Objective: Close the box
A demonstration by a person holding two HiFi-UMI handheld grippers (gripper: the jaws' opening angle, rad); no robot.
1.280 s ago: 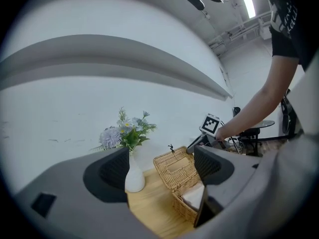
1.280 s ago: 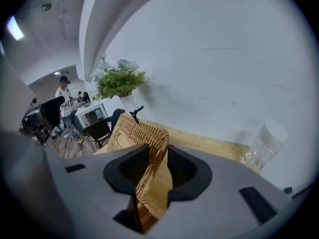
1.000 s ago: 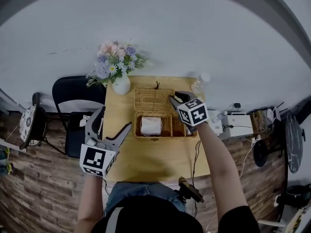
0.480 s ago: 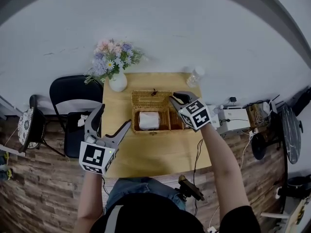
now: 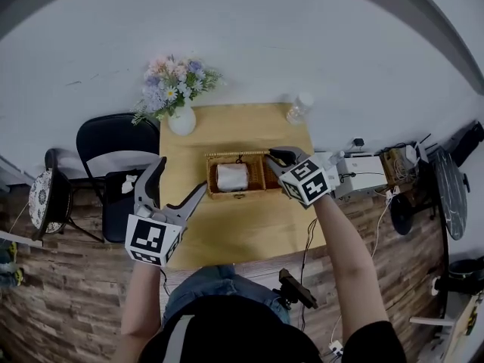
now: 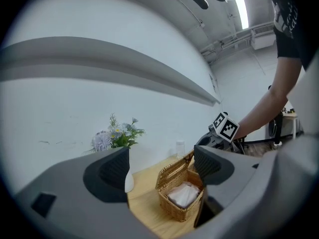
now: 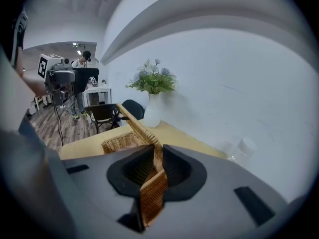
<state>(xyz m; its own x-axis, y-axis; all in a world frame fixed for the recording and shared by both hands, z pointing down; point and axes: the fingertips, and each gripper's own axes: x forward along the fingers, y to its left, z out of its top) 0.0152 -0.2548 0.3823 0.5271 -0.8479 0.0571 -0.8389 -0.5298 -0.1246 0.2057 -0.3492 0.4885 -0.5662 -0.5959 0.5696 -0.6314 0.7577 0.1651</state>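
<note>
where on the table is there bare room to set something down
Widest: the front half of the table, between the basket and the person. Also the back strip between vase and bottle. Crowded right of the basket, where the right gripper is closing its jaws on the lid.

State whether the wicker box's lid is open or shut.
Open: the lid stands raised between the closing jaws of the right gripper; the white packet inside shows.

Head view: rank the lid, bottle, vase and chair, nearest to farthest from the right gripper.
1. Lid, between the right gripper's closing jaws.
2. Bottle, at the table's far right corner.
3. Vase, at the far left corner.
4. Chair, left, off the table.
</note>
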